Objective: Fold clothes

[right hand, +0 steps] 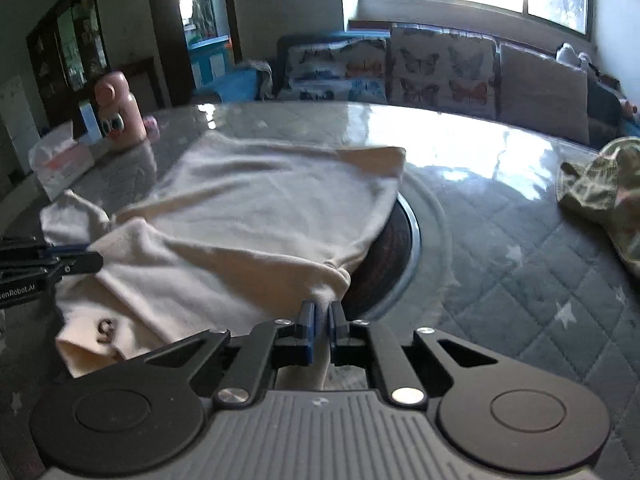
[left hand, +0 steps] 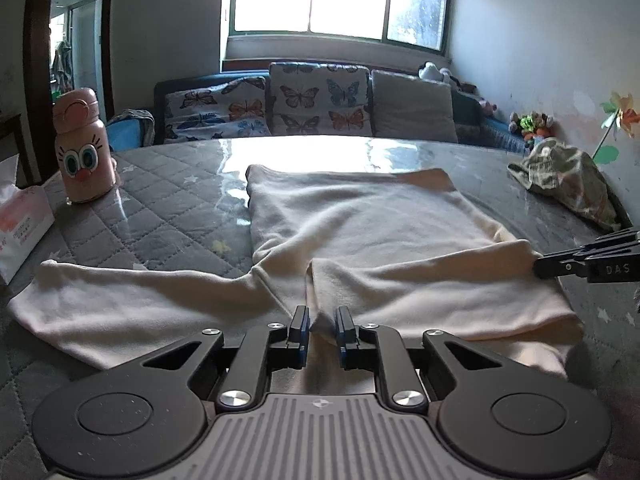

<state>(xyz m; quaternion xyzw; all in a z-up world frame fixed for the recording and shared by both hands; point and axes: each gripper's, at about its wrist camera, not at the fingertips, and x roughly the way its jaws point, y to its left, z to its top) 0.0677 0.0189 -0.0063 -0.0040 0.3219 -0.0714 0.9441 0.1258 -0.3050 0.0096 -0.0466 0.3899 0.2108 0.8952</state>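
Note:
A cream long-sleeved top [left hand: 360, 220] lies spread on the quilted grey table [left hand: 168, 208]. One sleeve stretches to the left, the other is folded across the near part. My left gripper [left hand: 322, 326] is closed on a fold of the cream cloth at the near edge. My right gripper [right hand: 323, 320] is shut on a bunched corner of the same top [right hand: 256, 208], lifted slightly off the table. The right gripper shows at the right edge of the left wrist view [left hand: 584, 260], and the left one at the left edge of the right wrist view [right hand: 52, 262].
A pink cartoon-faced bottle [left hand: 84, 148] and a tissue pack [left hand: 20, 228] stand at the table's left. A camouflage garment [left hand: 568, 178] lies at the right. A round dark inset [right hand: 392, 256] sits in the table, partly under the top. A sofa with butterfly cushions [left hand: 316, 98] is behind.

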